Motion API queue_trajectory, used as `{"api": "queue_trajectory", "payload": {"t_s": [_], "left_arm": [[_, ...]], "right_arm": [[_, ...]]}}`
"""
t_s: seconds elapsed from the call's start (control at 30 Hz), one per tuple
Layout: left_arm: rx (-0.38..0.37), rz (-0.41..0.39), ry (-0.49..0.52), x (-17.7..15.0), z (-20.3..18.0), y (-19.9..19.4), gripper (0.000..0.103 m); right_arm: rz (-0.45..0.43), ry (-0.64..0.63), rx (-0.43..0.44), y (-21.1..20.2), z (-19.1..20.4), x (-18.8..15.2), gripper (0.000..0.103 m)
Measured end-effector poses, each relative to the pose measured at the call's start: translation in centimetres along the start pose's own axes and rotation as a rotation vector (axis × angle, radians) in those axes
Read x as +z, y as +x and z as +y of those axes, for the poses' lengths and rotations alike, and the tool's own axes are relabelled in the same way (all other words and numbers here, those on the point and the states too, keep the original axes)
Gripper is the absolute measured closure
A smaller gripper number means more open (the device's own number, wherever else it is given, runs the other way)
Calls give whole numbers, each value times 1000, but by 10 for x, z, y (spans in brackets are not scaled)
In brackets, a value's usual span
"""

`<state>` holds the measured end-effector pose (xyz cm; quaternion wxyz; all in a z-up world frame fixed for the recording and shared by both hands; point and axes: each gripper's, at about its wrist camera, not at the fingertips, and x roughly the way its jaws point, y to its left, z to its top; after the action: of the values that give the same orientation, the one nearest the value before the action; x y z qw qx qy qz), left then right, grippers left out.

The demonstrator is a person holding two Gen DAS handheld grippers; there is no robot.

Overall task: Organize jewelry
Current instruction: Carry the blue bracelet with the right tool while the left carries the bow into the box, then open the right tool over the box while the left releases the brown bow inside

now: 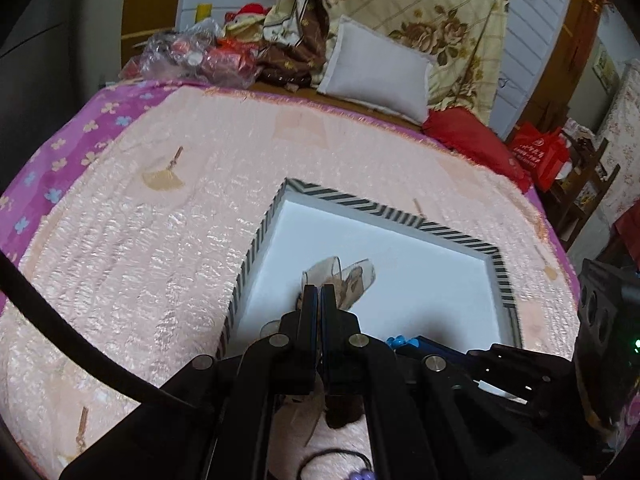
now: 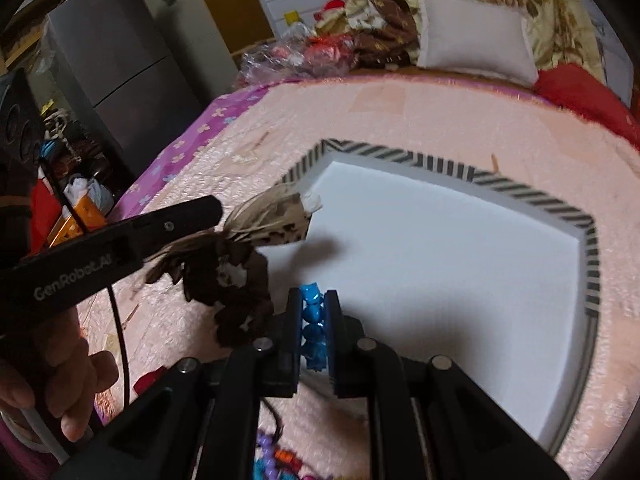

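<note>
Pink quilted bed carries a striped-rimmed white tray. At six o'clock in the right wrist view, the right hand-held gripper clamps a blue bead bracelet over the tray's near edge. At nine o'clock there, the left hand-held gripper pinches a brown feathered ornament.

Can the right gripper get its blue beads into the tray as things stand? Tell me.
Probably yes. The right gripper, shut on the blue beads, points at the tray's bare white floor; the left gripper's brown hair bow hangs off to the side.
</note>
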<state>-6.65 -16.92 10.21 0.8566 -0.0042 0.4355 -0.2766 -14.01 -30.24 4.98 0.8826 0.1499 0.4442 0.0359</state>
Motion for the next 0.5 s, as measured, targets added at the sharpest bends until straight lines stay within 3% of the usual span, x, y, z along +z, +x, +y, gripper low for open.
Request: {"api": "queue_trajectory", "payload": {"t_s": [0.13,0.3,0.5], "left_arm": [[30,36,-11,1,9,23,103],[64,50,-37,0,23,39,103],[48,74,-46,-2,24,47,103]], "right_arm": [[54,40,-48,27,-20,2,93],[61,99,-92,37,-43,-3,93],[80,132,-20,37,-45,-4,92]]}}
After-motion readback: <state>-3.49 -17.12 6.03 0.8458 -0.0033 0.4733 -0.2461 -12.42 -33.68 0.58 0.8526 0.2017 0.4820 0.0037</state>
